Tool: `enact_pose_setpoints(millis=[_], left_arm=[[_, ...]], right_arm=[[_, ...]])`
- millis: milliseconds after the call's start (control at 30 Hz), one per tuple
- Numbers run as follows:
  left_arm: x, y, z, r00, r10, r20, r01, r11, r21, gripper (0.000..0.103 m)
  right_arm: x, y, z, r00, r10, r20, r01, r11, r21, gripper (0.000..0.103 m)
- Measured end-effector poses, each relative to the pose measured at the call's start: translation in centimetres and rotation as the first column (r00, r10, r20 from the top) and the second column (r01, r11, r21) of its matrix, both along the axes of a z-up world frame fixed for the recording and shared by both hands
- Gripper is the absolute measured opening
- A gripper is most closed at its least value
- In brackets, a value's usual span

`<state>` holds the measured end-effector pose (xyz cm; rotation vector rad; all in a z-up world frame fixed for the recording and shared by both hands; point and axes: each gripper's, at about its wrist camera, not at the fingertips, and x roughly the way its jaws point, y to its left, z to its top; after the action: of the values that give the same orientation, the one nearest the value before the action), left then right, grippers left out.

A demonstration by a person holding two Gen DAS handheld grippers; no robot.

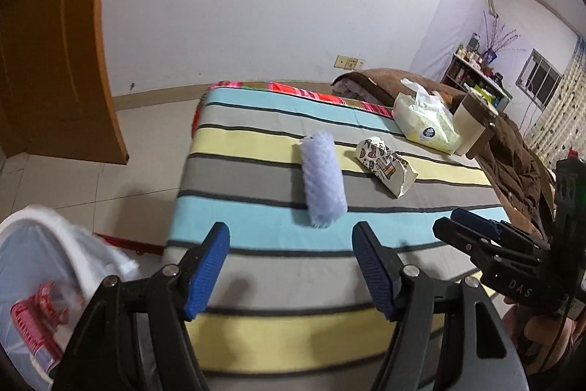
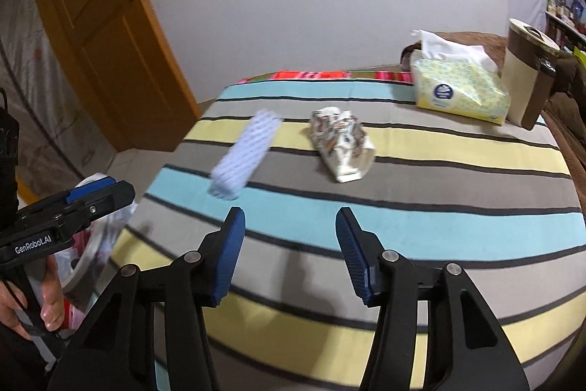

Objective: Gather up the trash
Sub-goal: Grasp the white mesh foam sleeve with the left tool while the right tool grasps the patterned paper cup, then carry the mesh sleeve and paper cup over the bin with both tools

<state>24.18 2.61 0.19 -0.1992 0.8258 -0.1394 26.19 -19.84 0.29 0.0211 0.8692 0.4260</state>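
Observation:
A pale blue foam net sleeve (image 1: 323, 180) lies on the striped bed (image 1: 256, 266), and a crumpled patterned paper cup (image 1: 387, 168) lies to its right. My left gripper (image 1: 291, 266) is open and empty, above the bed's near part, short of the sleeve. My right gripper (image 2: 289, 253) is open and empty too; it also shows in the left wrist view (image 1: 472, 229). In the right wrist view the sleeve (image 2: 244, 156) lies ahead to the left and the cup (image 2: 342, 143) ahead. A white bin with a bag (image 1: 40, 277) holding red trash stands left of the bed.
A tissue pack (image 1: 426, 123) and a beige lidded jug (image 1: 474, 121) stand at the bed's far right, by a brown blanket (image 1: 512, 163). An orange door (image 1: 55, 54) stands open at the left. Tiled floor (image 1: 110, 171) lies left of the bed.

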Motion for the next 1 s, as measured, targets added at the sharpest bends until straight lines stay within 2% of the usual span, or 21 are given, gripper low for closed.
enact_pose_setpoints(millis=[367,500,567,633,733,800,867,1000], left_arm=[[5.8,-3.0,-3.0,0.998,-0.027,-0.053,0.029,0.999,0.039,0.071],[6.9,-3.4,-4.0,0.998,-0.023,-0.065,0.026,0.999,0.045,0.070],[7.1,-3.5,-4.5,0.997,-0.025,-0.075,0.029,0.998,0.051,0.061],[7.2,-3.6,-4.9,0.996,-0.036,-0.087,0.041,0.998,0.053,0.045],[7.1,-4.0,-5.0,0.995,-0.049,-0.086,0.055,0.996,0.067,0.033],[7.0,-4.1,-4.9,0.995,-0.058,-0.086,0.064,0.996,0.065,0.030],[6.8,-4.0,-4.6,0.995,-0.058,-0.080,0.064,0.995,0.073,0.028],[6.1,-3.5,-4.0,0.996,-0.053,-0.070,0.059,0.995,0.079,0.027]], right_arm=[[5.3,-2.3,-2.0,0.997,-0.065,-0.031,0.065,0.998,0.010,0.052],[6.9,-2.0,-2.7,0.997,-0.057,-0.049,0.058,0.998,0.017,0.052],[7.3,-1.6,-2.9,0.998,-0.045,-0.048,0.046,0.999,0.017,0.052],[7.7,-1.1,-2.9,0.999,-0.027,-0.041,0.028,0.999,0.018,0.052],[8.1,-0.4,-3.0,0.999,-0.006,-0.047,0.007,1.000,0.011,0.052],[8.3,-0.1,-3.2,0.999,-0.003,-0.049,0.003,1.000,-0.005,0.052],[8.6,0.0,-3.4,0.998,-0.002,-0.060,0.001,1.000,-0.011,0.032],[8.3,-0.6,-3.1,0.998,-0.022,-0.051,0.022,1.000,-0.005,0.028]])
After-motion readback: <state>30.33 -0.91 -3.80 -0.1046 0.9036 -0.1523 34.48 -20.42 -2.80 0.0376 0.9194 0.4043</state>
